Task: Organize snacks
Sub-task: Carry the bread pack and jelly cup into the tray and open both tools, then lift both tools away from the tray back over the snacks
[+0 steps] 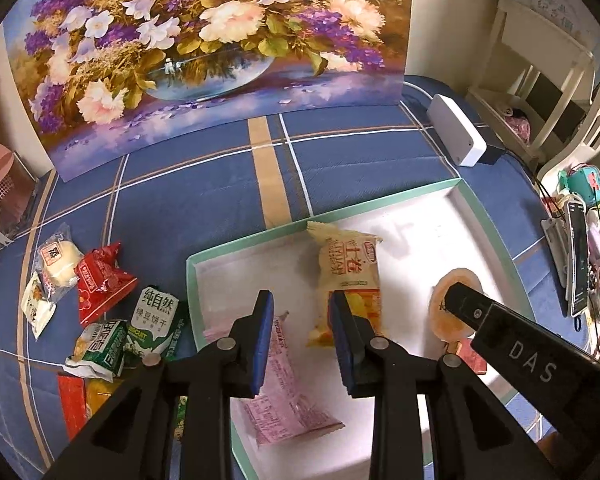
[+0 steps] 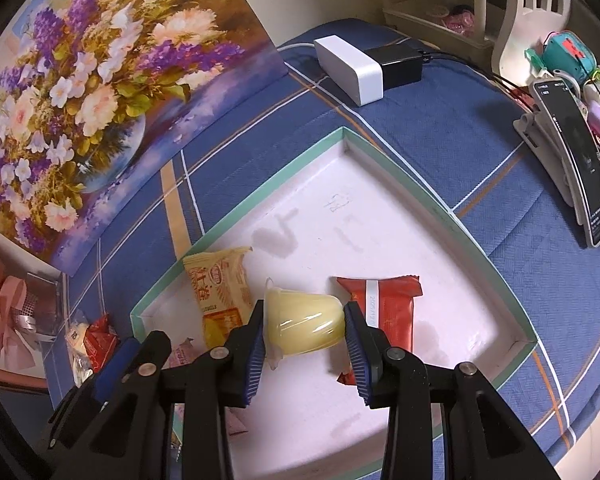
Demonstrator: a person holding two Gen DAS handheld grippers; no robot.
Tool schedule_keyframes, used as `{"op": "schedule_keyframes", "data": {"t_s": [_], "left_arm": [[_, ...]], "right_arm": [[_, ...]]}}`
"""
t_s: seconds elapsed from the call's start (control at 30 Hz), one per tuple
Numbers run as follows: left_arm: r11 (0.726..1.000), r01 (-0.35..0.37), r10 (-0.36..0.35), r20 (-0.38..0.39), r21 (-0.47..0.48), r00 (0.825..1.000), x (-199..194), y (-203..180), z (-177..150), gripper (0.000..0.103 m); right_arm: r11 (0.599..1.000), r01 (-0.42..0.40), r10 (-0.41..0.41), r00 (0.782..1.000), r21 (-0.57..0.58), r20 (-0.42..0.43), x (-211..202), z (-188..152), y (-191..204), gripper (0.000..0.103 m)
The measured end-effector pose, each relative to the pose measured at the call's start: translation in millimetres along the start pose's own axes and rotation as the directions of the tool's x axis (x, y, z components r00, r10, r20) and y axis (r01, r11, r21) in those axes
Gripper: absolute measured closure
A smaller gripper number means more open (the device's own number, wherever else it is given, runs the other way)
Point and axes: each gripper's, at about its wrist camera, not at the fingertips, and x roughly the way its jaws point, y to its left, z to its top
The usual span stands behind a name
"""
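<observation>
A white tray with a teal rim lies on the blue plaid cloth. In it are a yellow cracker packet, a pink packet, a red packet and a pale yellow jelly cup. My right gripper is shut on the jelly cup, which lies on its side just above the tray floor. My left gripper is open and empty over the tray, above the pink packet and beside the yellow packet. The right gripper also shows in the left wrist view.
Several loose snack packets lie left of the tray: green biscuit packs, a red packet, a white bun. A flower painting stands behind. A white box and a phone on a stand are at the right.
</observation>
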Motion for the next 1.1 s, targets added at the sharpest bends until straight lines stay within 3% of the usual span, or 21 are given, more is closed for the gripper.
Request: {"op": "schedule_keyframes", "data": {"t_s": [0.37,0.43,0.5,0.9,0.93,1.0,1.1], "left_arm": [[0.995,-0.043,0.042,-0.015,-0.093,0.999,-4.7,27.3,1.6,0.069],[0.99,-0.058,0.056,-0.02,-0.128,0.998,-5.2,36.7,1.3,0.05],[0.982,-0.06,0.058,-0.019,-0.177,0.998,-6.3,48.5,1.3,0.041],[0.952,-0.098,0.088,-0.047,-0.29,0.995,-6.9,80.3,2.5,0.039],[0.951,-0.098,0.088,-0.049,-0.292,0.995,-6.6,81.2,2.2,0.039],[0.95,-0.104,0.089,-0.062,-0.296,0.994,-4.0,81.8,1.6,0.039],[0.945,-0.117,0.096,-0.082,-0.305,0.992,-0.8,82.6,-0.4,0.039]], "right_arm": [[0.999,0.02,-0.02,1.0,-0.025,-0.013,4.1,-2.2,3.5,0.063],[0.999,0.036,-0.036,0.999,-0.038,-0.014,4.8,-2.5,5.6,0.063],[0.997,0.053,-0.053,0.999,-0.053,-0.007,4.1,-2.6,8.1,0.062],[0.995,0.057,-0.057,0.998,-0.087,-0.007,3.8,-3.9,15.1,0.059],[0.994,0.061,-0.062,0.998,-0.093,-0.009,4.5,-4.3,16.0,0.056],[0.992,0.069,-0.071,0.997,-0.102,-0.009,5.1,-5.1,17.6,0.033],[0.99,0.078,-0.079,0.997,-0.114,-0.001,4.6,-5.7,20.7,0.022]]}}
